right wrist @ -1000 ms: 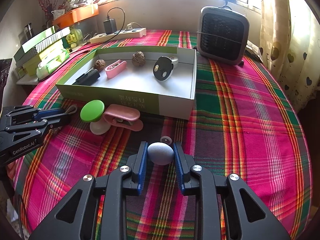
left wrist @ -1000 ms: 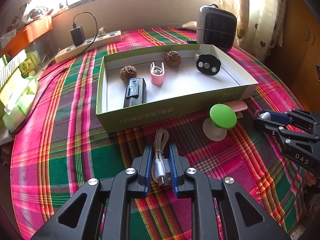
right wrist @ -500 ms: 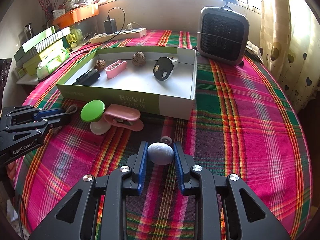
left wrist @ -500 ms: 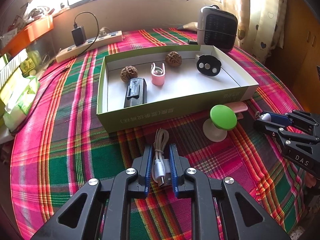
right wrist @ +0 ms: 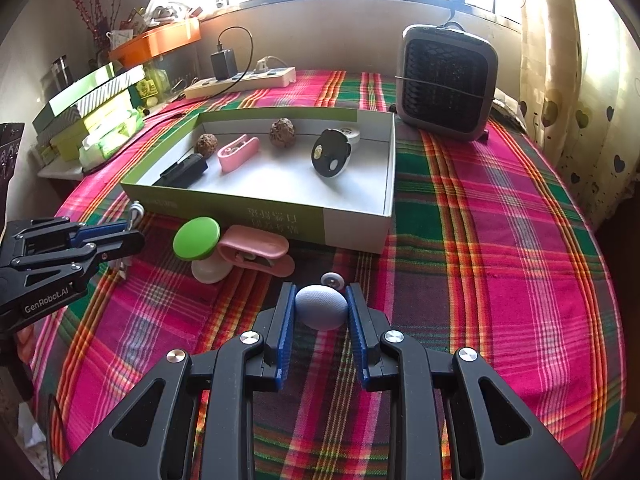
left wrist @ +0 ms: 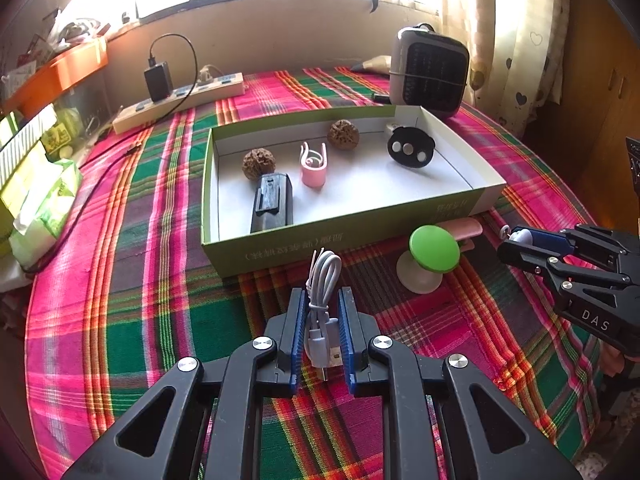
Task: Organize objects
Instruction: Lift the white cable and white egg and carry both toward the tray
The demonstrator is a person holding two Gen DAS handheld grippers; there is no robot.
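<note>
A green-sided open box (left wrist: 280,248) (right wrist: 352,224) lies on the plaid table; it holds two walnuts (left wrist: 259,163), a pink clip (left wrist: 313,168), a black battery (left wrist: 273,202) and a black round device (left wrist: 411,151). My left gripper (left wrist: 323,308) is shut on a coiled white USB cable (left wrist: 322,280), just in front of the box. My right gripper (right wrist: 321,304) is shut on a blue-grey egg-shaped object (right wrist: 321,306), with a small white disc (right wrist: 332,279) just beyond it. A green-topped knob (left wrist: 434,249) (right wrist: 197,239) and a large pink clip (right wrist: 256,248) lie by the box's front wall.
A grey heater (right wrist: 448,82) stands behind the box at right. A power strip with a charger (left wrist: 180,96) lies at the back left. Stacked boxes and packets (right wrist: 92,116) sit off the table's left edge. A curtain (right wrist: 580,80) hangs at right.
Both grippers have crept slightly forward with their objects still held. Nothing else has moved.
</note>
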